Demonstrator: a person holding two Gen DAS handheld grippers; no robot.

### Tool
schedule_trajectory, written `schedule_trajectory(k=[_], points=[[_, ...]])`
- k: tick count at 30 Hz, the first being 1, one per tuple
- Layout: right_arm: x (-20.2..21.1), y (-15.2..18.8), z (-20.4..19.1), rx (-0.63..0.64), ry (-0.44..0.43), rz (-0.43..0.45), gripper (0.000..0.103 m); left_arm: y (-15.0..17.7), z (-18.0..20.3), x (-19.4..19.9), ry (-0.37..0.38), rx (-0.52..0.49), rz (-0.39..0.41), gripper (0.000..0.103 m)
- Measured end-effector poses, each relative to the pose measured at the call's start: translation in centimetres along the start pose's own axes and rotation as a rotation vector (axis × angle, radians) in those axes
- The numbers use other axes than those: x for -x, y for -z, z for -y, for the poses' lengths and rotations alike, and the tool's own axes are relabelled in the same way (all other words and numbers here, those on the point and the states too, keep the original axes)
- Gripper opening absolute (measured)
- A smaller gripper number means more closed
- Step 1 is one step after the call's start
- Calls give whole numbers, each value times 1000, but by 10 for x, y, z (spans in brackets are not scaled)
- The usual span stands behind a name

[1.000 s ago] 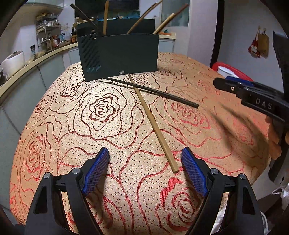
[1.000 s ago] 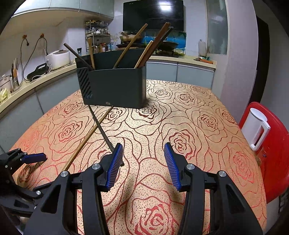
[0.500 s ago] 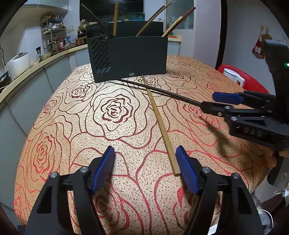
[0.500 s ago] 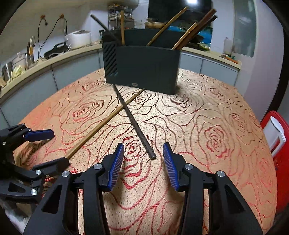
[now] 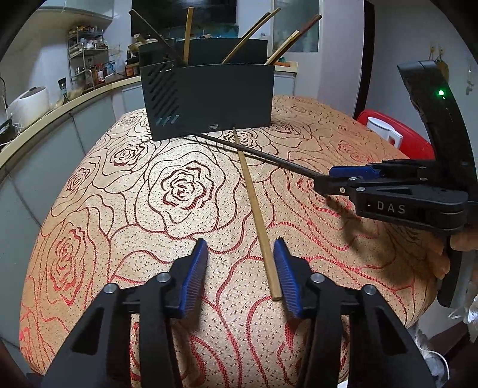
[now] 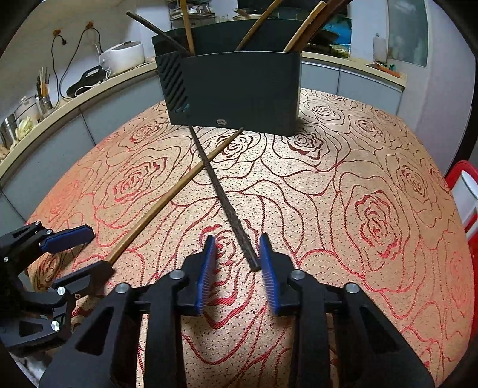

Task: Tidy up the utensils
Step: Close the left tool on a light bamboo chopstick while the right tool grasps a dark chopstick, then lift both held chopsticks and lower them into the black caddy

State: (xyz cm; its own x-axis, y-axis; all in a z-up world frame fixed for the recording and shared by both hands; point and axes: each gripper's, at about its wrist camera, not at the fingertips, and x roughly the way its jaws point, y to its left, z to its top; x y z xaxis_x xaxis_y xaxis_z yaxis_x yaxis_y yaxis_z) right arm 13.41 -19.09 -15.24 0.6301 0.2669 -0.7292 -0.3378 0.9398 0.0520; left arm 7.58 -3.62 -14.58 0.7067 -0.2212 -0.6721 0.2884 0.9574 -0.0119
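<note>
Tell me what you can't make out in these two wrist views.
- Holder interior, both views: its front wall hides the lower ends of the standing chopsticks and any dividers.
- Dark chopstick, left wrist view: the right gripper covers its near end.
- Light chopstick, right wrist view: the left gripper covers its near end.
- Person: only fingers show.

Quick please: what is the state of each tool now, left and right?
Left tool: open, closing around the light chopstick, not yet gripping.
Right tool: open, closing around the dark chopstick, not yet gripping.
</note>
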Motion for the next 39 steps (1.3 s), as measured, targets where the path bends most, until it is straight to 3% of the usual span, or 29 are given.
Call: schedule_trajectory(k=[4, 11, 21, 39], points=[[-1, 0, 0, 8, 5, 1, 14, 0, 2, -1, -6, -5, 10, 27], [0, 1, -4, 23, 18, 9, 13, -1, 0, -2, -3, -5, 13, 6], [13, 4, 0, -19, -10, 35, 11, -5, -9, 8, -9, -13, 16, 6], [150, -39, 21, -103, -73, 376, 7, -65, -30, 105, -39, -66, 277, 6]])
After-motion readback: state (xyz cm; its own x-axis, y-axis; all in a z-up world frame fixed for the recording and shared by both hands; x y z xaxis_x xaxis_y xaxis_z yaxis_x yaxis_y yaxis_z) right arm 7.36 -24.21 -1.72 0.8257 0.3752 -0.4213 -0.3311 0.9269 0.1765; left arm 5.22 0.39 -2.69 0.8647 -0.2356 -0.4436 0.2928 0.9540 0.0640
